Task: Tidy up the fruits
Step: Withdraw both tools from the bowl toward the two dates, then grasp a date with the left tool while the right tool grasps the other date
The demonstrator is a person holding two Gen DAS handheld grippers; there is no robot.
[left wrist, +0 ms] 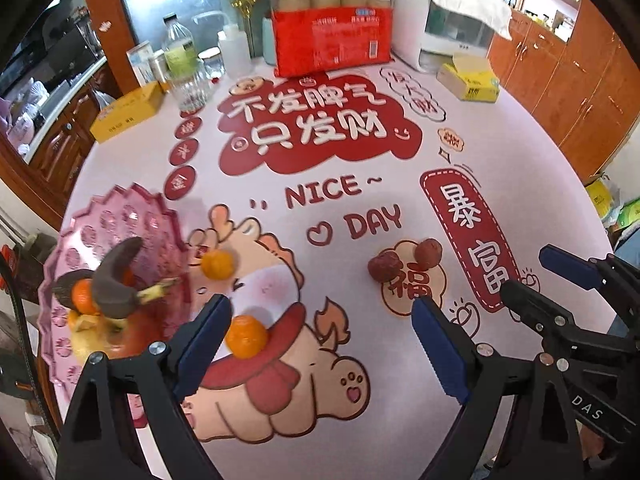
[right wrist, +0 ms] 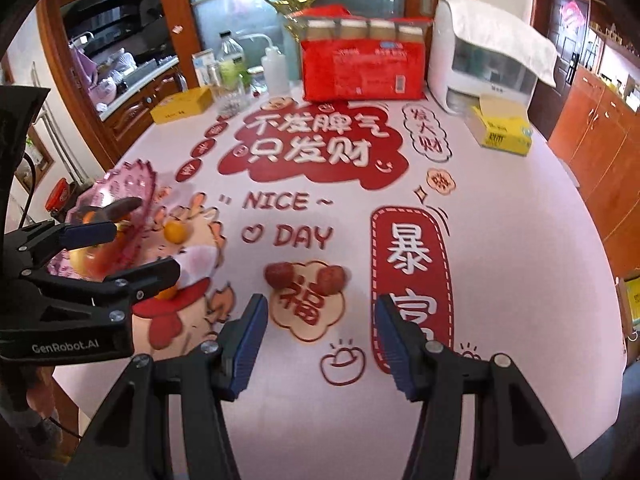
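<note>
Mandarin (left wrist: 245,337) on the surface just right of the pink tray (left wrist: 120,216), where I would centre my wide-open, empty left hand-held gripper (left wrist: 320,312) before closing gently, while my half-open, empty right hand-held gripper (right wrist: 322,312) faces the two red fruits (right wrist: 280,274).

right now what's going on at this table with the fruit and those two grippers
A person is sorting fruit with a gripper in each hand. Both are empty. The left gripper is open above the nearer tangerine; a second tangerine lies beyond it, beside the pink tray. The tray already holds a blackened banana, an apple and more citrus. The right gripper points at two red dates still on the tablecloth.
</note>
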